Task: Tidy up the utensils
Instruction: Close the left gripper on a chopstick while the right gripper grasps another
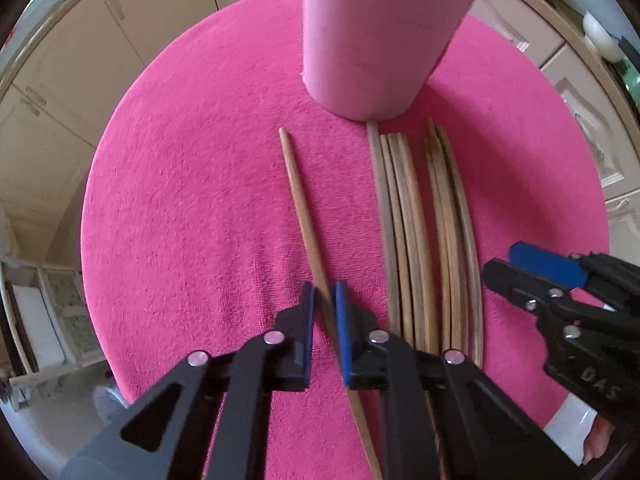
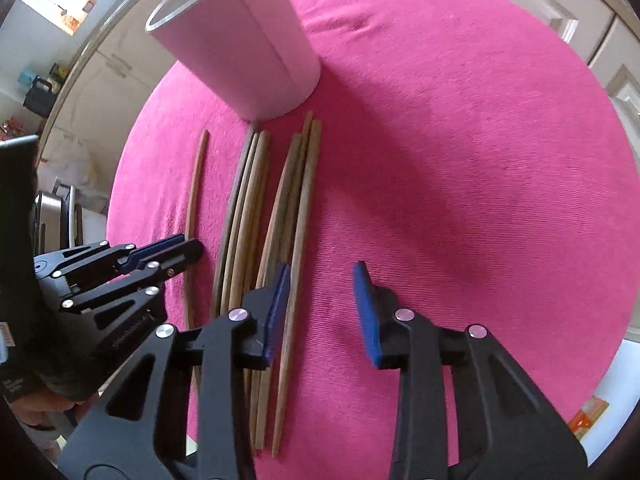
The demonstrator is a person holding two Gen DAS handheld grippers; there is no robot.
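Lone chopstick [image 1: 298, 196] clamped by left gripper [image 1: 325, 300] on pink cloth [image 1: 192, 208].

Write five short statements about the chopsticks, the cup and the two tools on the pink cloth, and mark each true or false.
1. The left tool is closed on the lone chopstick lying apart from the others. True.
2. The pink cup lies tipped on its side. False: it stands upright on the pink cloth, at the far ends of the chopsticks.
3. The right tool grips a chopstick. False: its jaws stand apart, with the outermost chopstick beside one pad, not pinched.
4. The other chopsticks lie roughly parallel in two bundles. True.
5. The chopsticks are metal. False: they look wooden.
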